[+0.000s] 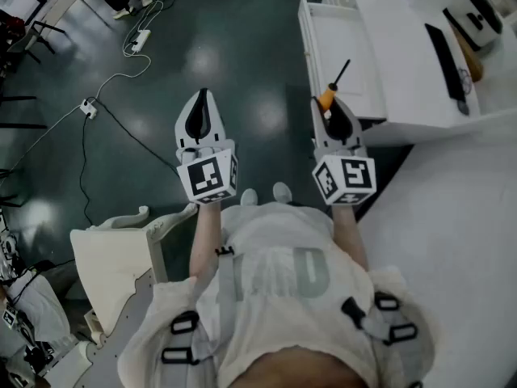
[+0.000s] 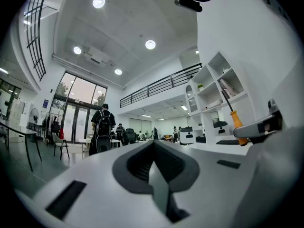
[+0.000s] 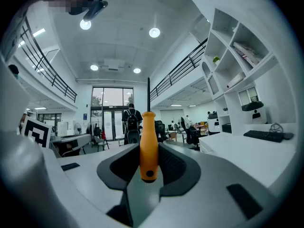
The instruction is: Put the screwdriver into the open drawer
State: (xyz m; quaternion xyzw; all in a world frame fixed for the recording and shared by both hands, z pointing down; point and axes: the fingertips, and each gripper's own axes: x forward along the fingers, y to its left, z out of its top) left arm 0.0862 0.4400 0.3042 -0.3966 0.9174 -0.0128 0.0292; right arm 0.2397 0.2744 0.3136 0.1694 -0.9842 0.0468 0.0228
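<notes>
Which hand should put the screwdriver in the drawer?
The right. The right tongs are shut on the screwdriver, close beside the open drawer. The left tongs are shut with nothing in them, over the floor and farther from the drawer.

screwdriver (image 3: 148, 146): orange handle, dark shaft, gripped between jaws, pointing forward | drawer (image 1: 305, 35): white, pulled open

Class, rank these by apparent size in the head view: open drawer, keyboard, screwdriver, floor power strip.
1. open drawer
2. keyboard
3. screwdriver
4. power strip, though it lies farther away on the floor, so its rank is unsure.
</notes>
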